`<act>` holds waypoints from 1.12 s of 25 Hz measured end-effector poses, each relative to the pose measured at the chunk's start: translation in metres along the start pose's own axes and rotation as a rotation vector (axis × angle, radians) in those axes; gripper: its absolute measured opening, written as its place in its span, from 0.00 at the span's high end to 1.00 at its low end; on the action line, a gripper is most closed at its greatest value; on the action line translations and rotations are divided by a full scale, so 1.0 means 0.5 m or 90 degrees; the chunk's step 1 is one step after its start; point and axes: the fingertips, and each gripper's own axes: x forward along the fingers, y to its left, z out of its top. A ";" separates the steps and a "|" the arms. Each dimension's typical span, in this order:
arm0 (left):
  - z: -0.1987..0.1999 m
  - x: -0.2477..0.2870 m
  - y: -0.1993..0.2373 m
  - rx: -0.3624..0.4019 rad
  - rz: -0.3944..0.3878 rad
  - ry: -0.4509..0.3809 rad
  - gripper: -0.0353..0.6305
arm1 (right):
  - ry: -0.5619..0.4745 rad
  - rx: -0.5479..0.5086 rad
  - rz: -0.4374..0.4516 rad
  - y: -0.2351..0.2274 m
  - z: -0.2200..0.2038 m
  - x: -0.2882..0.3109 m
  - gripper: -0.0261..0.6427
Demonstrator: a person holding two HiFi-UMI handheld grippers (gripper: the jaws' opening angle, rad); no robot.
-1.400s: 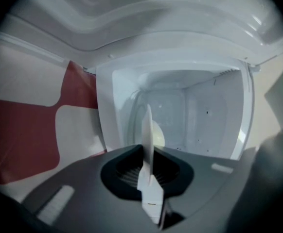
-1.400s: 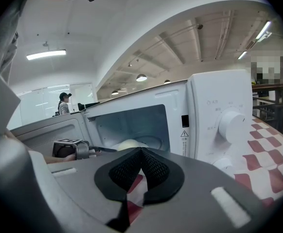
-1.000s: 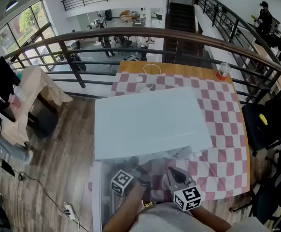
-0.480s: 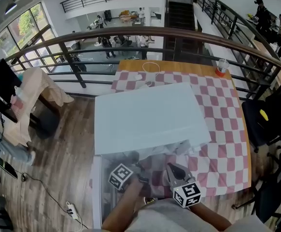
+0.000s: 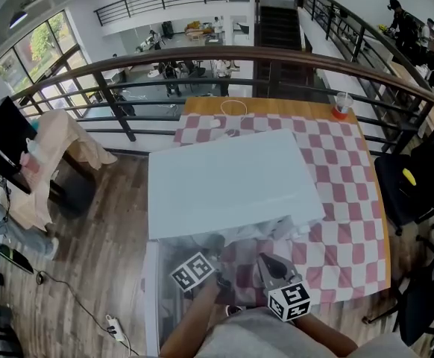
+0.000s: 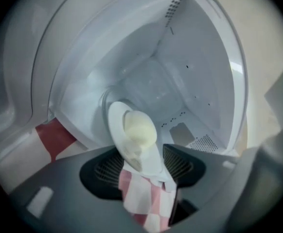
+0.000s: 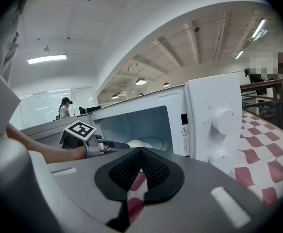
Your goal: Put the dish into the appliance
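Observation:
The white microwave (image 5: 232, 181) stands on the checked tablecloth (image 5: 344, 177) with its door (image 5: 153, 297) swung open to the left. In the left gripper view a white dish (image 6: 132, 135) with a pale yellow lump on it lies tilted in the white cavity (image 6: 180, 67). Its near rim is between the jaws of my left gripper (image 6: 144, 171), which are opening, with cloth showing through the gap. The right gripper view shows the left gripper (image 7: 107, 143) reaching into the cavity beside the dish (image 7: 139, 143). My right gripper (image 7: 141, 154) hovers shut and empty in front of the microwave (image 7: 214, 125).
A clear cup with a red base (image 5: 342, 104) and a white cable (image 5: 232, 107) sit at the table's far end. A curved railing (image 5: 277, 54) runs behind the table. A black chair (image 5: 411, 185) stands at the right. The control knobs (image 7: 223, 120) face my right gripper.
The left gripper's marker cube has turned to face up and shifted slightly right at the microwave's opening. The right gripper has stayed where it was.

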 end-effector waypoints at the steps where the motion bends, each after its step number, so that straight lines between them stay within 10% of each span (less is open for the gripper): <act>1: -0.004 0.000 0.000 0.024 0.007 0.007 0.56 | 0.000 0.000 -0.001 0.000 -0.002 -0.002 0.96; 12: -0.047 0.002 0.015 0.345 0.082 0.056 0.42 | -0.004 0.001 -0.014 -0.008 -0.008 -0.007 0.96; 19: -0.063 0.003 0.034 0.407 0.108 0.068 0.40 | -0.003 0.000 -0.019 -0.006 -0.012 -0.010 0.96; 23: -0.075 -0.002 0.068 0.488 0.215 0.150 0.40 | -0.006 -0.001 -0.019 -0.001 -0.011 -0.009 0.96; 28: -0.062 -0.014 0.066 0.481 0.212 0.096 0.39 | -0.008 0.003 -0.023 -0.004 -0.013 -0.008 0.96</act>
